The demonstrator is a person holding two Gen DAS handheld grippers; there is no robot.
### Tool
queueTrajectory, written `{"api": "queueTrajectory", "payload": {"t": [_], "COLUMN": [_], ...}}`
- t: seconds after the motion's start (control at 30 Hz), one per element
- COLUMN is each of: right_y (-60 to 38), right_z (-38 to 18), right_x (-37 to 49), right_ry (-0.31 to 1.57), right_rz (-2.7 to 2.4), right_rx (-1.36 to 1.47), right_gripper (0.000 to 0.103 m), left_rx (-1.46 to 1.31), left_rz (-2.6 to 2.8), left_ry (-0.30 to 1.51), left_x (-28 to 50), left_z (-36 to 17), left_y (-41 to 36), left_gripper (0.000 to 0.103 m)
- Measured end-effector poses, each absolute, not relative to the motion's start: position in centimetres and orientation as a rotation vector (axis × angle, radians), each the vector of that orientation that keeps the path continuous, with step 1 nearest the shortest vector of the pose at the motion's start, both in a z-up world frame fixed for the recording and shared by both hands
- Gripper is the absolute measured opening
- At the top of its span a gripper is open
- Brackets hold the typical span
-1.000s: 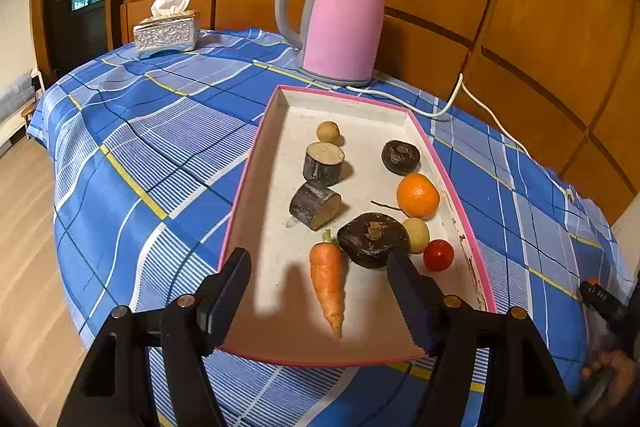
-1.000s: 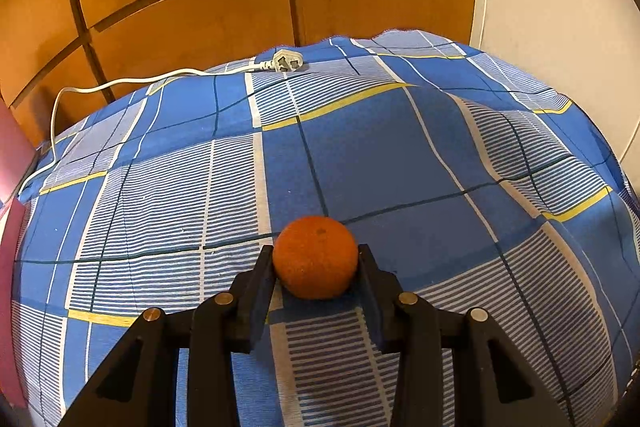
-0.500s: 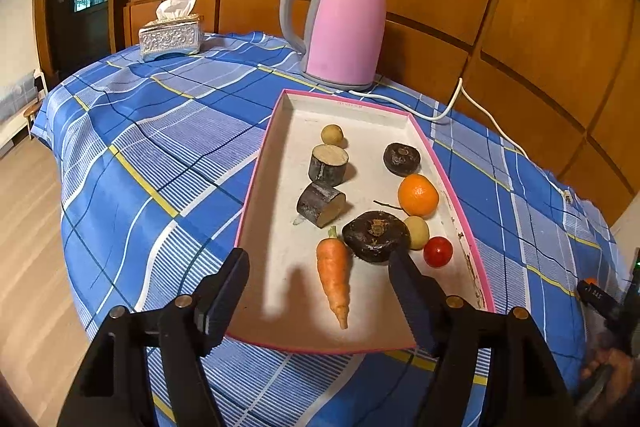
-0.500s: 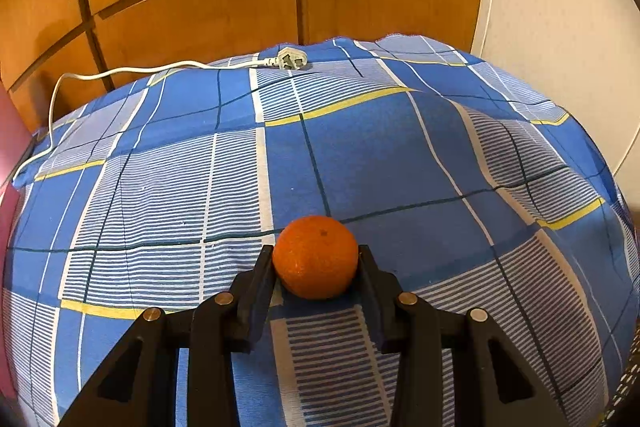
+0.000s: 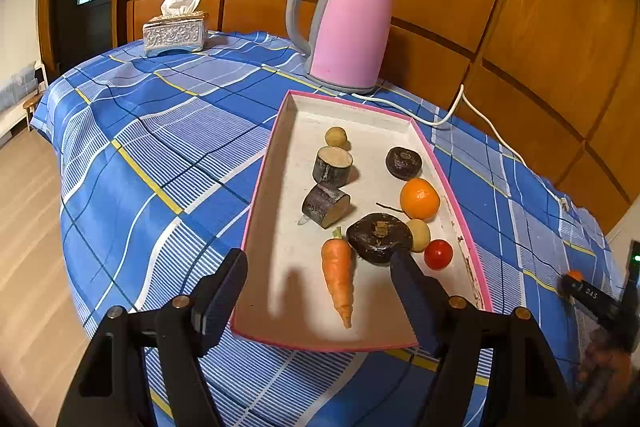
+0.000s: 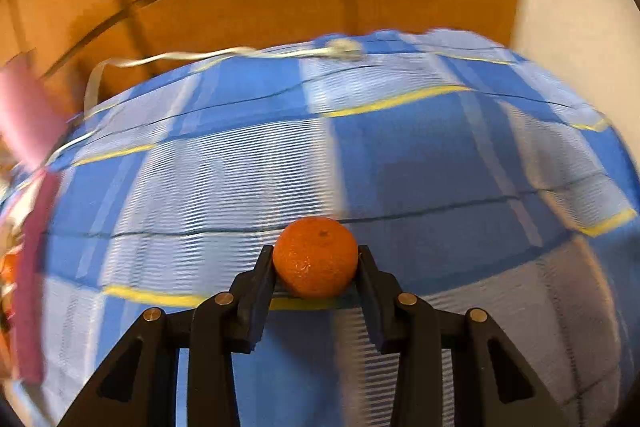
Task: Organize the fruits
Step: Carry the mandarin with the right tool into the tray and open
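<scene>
Low in the middle of the right wrist frame, the right gripper is closed on a small round orange mandarin, both dark pads pressed against its sides, with the blue checked tablecloth blurred beyond it. At the left edge of that same frame a smeared strip of pink is, I judge, the rim of the shallow pink-edged cardboard tray, which the left wrist frame shows clearly in its centre. That tray holds 1 orange carrot, 2 dark-skinned cut root chunks, 2 dark round flattened roots, 1 second mandarin, 1 small red tomato and 2 small pale round fruits. The left gripper hangs at the bottom of its frame over the near end of the tray, its jaws standing wide apart with nothing between them. A pink electric kettle sits behind the tray, upper centre, and a silver tissue box at upper left. The step in hand looks like carrying the held mandarin to the tray. Next it needs a free spot, probably beside the other mandarin, then a gentle release so the fruit does not roll.
</scene>
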State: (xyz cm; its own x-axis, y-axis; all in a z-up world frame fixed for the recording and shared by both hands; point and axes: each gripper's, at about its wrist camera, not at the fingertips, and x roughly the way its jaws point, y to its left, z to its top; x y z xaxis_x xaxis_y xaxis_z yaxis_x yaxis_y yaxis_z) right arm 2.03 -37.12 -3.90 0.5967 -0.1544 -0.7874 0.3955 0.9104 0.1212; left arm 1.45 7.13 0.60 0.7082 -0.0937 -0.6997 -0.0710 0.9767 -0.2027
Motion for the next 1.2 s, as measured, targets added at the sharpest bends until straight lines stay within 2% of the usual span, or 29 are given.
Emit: {"api": "queueTrajectory", "payload": {"t": [0.27, 0.4, 0.77, 1.2], "right_y": [-29.5, -26.8, -15.4, -8.4], "right_z": [-3.1, -2.4, 2.1, 0.0], "right_x": [4.9, 6.3, 9.4, 12.1], "right_ry": [0.9, 0.9, 0.863, 0.916], "right_rz": [-0.062, 0.06, 0.431, 0.465], "right_rx": [0.17, 0.146, -0.045, -0.177], "right_gripper": [0.039, 0.039, 0.039, 0.043], "left_rx": [-0.235, -0.241, -0.25, -0.265], "left_rz": [-0.002, 0.012, 0.03, 0.05], "left_ry": [0.793, 0.792, 0.807, 0.831], "left_x": [1.6, 1.6, 2.1, 2.8], "left_z": [0.4, 0.3, -0.1, -0.8], "left_y": [7.5, 7.6, 8.0, 8.6], "left_gripper": [0.076, 0.081, 0.083, 0.084]}}
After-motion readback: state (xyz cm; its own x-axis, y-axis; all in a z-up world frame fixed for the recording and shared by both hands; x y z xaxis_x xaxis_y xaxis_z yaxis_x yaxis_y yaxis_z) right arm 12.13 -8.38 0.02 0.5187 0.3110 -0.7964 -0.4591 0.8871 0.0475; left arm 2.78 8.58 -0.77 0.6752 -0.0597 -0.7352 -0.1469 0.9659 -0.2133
